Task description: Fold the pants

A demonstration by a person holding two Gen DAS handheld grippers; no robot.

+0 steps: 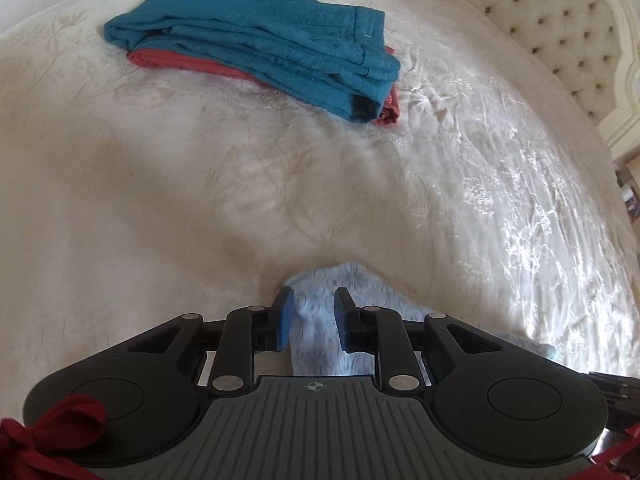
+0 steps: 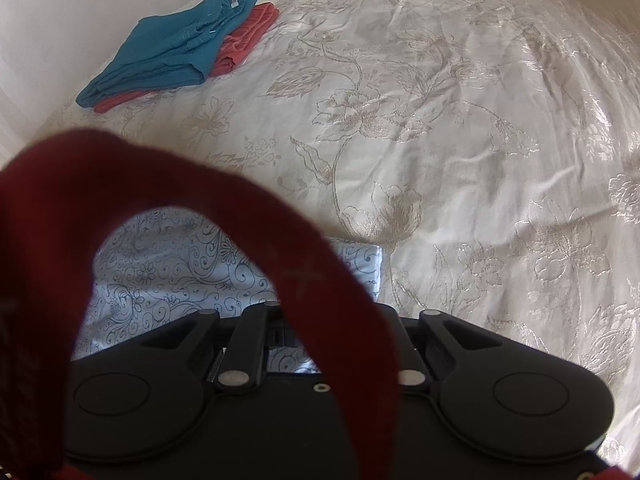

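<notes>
Pale blue pants with a swirl print (image 1: pixel 316 320) lie bunched on the bed, and my left gripper (image 1: pixel 314 316) is shut on a fold of them between its blue pads (image 1: pixel 285 316). In the right wrist view the same pants (image 2: pixel 168 264) lie spread flat under the gripper, their edge ending at the right. A dark red strap (image 2: pixel 168 168) loops across the lens and hides the fingertips of my right gripper (image 2: pixel 320 316), so I cannot see how its jaws stand or whether they hold cloth.
Folded teal pants (image 1: pixel 256 36) lie on a coral garment (image 1: pixel 192 62) at the far side of the cream floral bedspread (image 1: pixel 160 200). The same stack (image 2: pixel 172 52) shows in the right wrist view. A tufted headboard (image 1: pixel 560 20) rises at the right.
</notes>
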